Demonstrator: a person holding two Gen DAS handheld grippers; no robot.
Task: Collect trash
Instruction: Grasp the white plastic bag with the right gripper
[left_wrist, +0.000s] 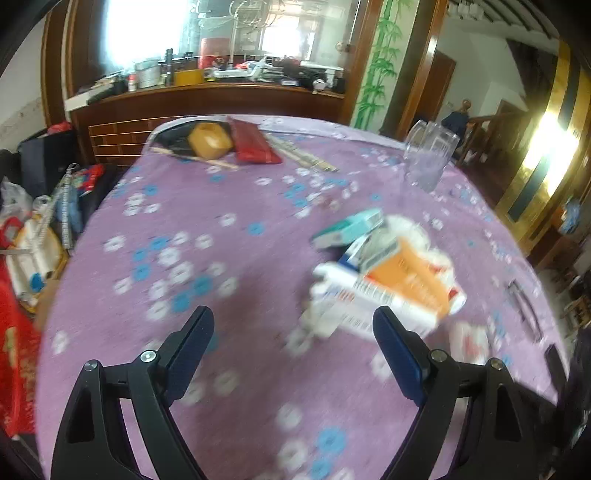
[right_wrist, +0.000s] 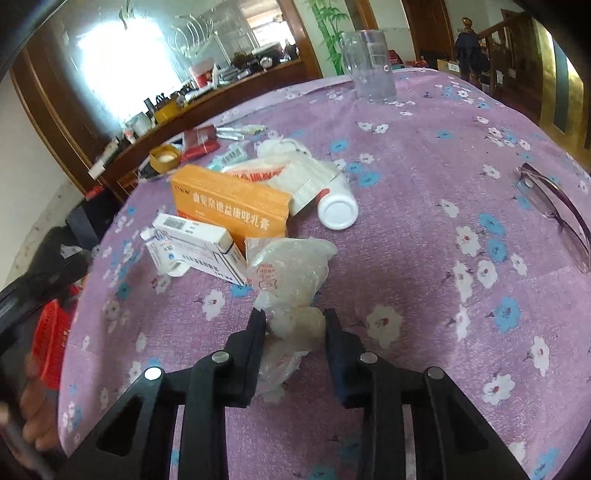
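Black and spread wide, my left gripper (left_wrist: 293, 338) hangs empty, its jaws angled toward the blurred orange box (left_wrist: 406, 280) just ahead to the right, ready for trash. My right gripper (right_wrist: 295, 325) pinches the crumpled clear plastic bag (right_wrist: 291, 273), which trails forward onto the purple tablecloth (right_wrist: 424, 221).
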